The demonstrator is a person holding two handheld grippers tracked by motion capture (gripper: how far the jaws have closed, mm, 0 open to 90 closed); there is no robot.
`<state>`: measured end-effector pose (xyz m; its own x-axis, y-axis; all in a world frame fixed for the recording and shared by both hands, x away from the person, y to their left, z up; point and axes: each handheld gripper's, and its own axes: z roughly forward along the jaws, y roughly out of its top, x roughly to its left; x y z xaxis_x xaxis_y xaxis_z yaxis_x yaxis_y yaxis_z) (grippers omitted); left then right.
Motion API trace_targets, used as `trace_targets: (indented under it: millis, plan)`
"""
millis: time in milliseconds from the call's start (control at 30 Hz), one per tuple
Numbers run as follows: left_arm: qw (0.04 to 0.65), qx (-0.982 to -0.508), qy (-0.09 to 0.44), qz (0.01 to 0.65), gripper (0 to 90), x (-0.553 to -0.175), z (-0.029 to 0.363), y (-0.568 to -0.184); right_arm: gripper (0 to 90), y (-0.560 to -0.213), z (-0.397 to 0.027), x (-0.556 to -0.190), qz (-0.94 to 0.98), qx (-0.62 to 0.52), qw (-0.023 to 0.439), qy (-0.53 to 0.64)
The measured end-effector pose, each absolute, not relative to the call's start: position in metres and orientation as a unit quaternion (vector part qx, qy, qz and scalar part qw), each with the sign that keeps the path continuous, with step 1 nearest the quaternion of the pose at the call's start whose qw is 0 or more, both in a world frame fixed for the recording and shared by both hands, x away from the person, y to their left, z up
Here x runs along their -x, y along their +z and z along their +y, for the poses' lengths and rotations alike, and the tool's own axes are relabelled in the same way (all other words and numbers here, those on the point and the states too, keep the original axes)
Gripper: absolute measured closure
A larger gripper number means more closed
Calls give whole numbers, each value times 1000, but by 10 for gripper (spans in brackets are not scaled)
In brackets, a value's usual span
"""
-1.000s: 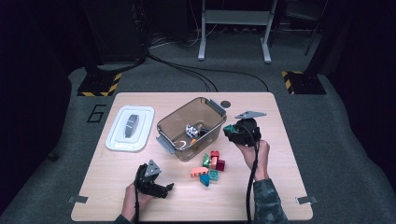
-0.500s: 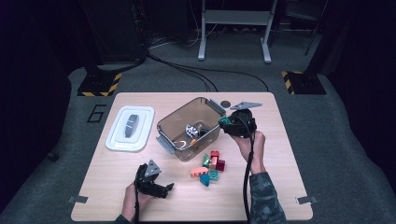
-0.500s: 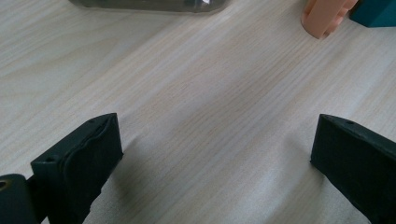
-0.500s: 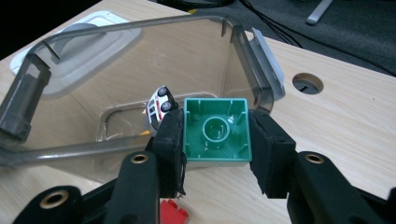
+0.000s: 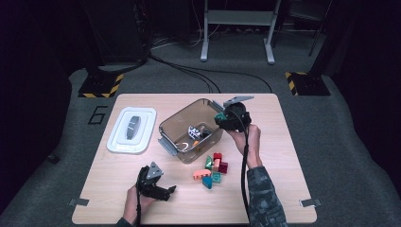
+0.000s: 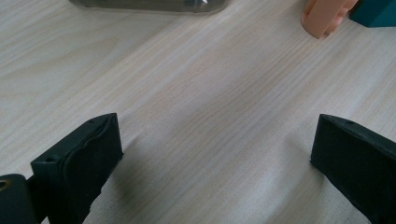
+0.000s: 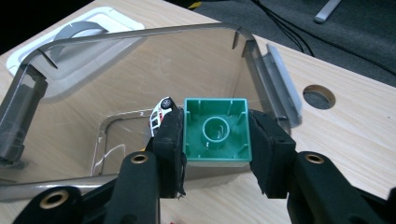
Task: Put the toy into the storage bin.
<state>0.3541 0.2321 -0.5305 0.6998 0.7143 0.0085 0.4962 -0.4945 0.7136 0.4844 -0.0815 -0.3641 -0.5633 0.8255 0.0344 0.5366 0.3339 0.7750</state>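
Observation:
My right gripper (image 7: 216,135) is shut on a green brick (image 7: 216,131), hollow underside facing the camera, held over the near rim of the clear plastic bin (image 7: 116,51). From above, the right gripper (image 5: 221,118) with the green brick (image 5: 220,117) hangs at the bin's (image 5: 171,128) right edge. A small white toy car (image 7: 160,112) lies inside the bin. My left gripper (image 6: 215,154) stands open over bare tabletop; in the high view the left gripper (image 5: 166,190) rests near the table's front edge.
A cluster of coloured bricks (image 5: 212,169) lies in front of the bin; an orange brick (image 6: 324,16) and a teal one (image 6: 376,11) lie ahead of the left gripper. The white lid (image 5: 132,129) lies left of the bin. A round hole (image 7: 318,95) pierces the tabletop.
My right gripper has carried the green brick up and away from me, toward the bin's right rim. The left gripper has stayed put.

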Motion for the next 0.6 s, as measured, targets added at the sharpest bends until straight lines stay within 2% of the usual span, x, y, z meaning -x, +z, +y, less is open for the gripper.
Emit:
trace_targets:
  millis: [600]
  plan:
    - [361,-846,156,361,19,-354,231,-531,584,-385,-55,-502,830,-411,158,342]
